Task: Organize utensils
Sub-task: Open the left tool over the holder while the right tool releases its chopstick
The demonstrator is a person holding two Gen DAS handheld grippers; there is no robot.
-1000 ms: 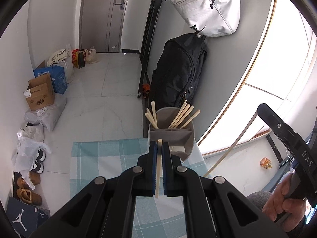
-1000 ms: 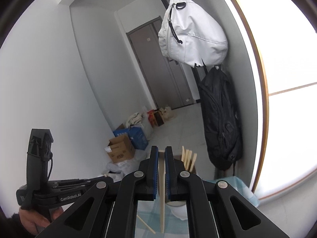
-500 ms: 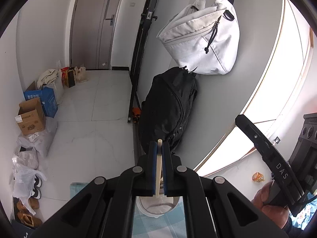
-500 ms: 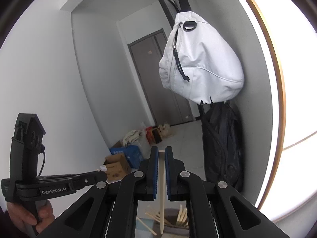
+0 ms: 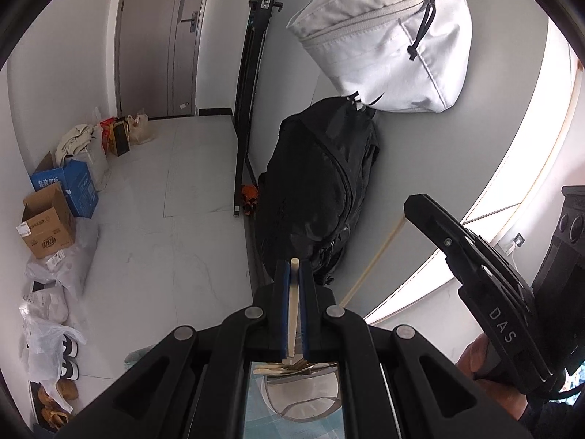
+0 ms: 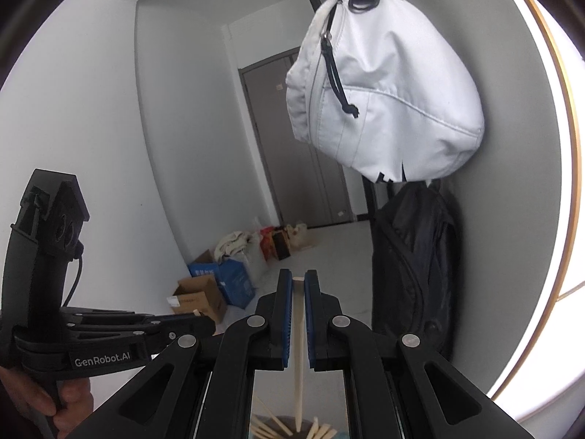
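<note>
Two grippers (image 5: 294, 274) (image 6: 298, 281) read "DAS" and "GenRobot.AI"

A white fabric bag (image 5: 387, 36) hung above a black backpack (image 5: 318, 197), with a brown cardboard box (image 5: 47, 226) left along the wall.

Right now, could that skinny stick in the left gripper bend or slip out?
Probably stiff: the chopstick stays straight between the left gripper's blue pads. It looks light, being thin. It might slip or swivel, since it is smooth and narrow.
</note>
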